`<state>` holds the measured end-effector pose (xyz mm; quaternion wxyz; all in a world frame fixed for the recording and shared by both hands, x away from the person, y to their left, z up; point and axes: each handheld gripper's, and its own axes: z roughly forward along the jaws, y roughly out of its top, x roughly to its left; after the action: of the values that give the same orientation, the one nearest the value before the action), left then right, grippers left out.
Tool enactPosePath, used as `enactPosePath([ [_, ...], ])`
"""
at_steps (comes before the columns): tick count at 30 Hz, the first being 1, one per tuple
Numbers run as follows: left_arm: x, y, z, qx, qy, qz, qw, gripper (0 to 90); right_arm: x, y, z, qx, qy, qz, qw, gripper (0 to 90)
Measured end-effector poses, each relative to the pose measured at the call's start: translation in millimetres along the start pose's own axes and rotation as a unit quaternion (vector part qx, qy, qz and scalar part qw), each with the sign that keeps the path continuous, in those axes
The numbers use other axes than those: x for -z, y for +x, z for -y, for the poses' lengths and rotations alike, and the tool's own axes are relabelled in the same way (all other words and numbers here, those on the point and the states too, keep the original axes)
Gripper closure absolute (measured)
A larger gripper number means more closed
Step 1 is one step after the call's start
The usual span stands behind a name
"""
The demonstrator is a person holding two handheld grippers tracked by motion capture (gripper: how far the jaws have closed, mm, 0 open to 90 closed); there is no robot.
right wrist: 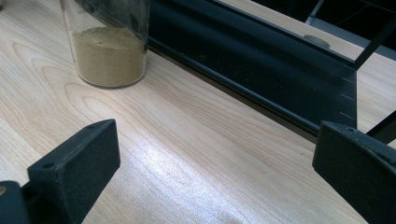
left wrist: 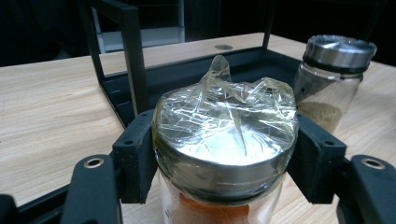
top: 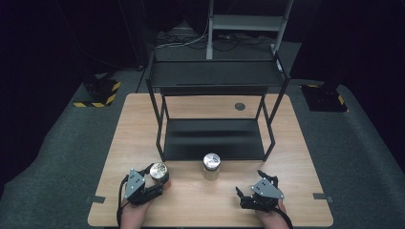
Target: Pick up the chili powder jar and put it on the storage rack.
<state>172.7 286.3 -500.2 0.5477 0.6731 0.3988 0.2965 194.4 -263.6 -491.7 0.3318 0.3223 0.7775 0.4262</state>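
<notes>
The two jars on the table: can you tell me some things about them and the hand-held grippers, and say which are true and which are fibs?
1. The left hand-held gripper is clamped on the plastic-wrapped jar. True.
2. The right hand-held gripper holds the other jar. False: its jaws are open with nothing between them.
3. The wrapped jar contains orange powder. True.
4. Both jars sit on the black shelf. False: they are in front of it.
</notes>
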Motion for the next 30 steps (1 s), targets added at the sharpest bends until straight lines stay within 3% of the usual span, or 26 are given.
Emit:
enactPosePath([
  [6, 6.3, -0.4, -2.8, 0.000, -0.012, -0.007, 0.9999, 34.0, 0.0, -0.5, -0.2, 0.000, 0.000, -0.001, 1.0000, 0.0],
  [16, 22.2, -5.6, -17.8, -0.020, -0.030, -0.008, 0.9993, 34.0, -0.5, -1.4, -1.0, -0.001, 0.003, -0.003, 1.0000, 0.0],
  [30, 37.0, -19.1, -39.3, -0.033, -0.063, 0.004, 0.9975, 34.0, -1.1, -0.2, -2.3, 0.002, 0.006, -0.002, 1.0000, 0.0],
])
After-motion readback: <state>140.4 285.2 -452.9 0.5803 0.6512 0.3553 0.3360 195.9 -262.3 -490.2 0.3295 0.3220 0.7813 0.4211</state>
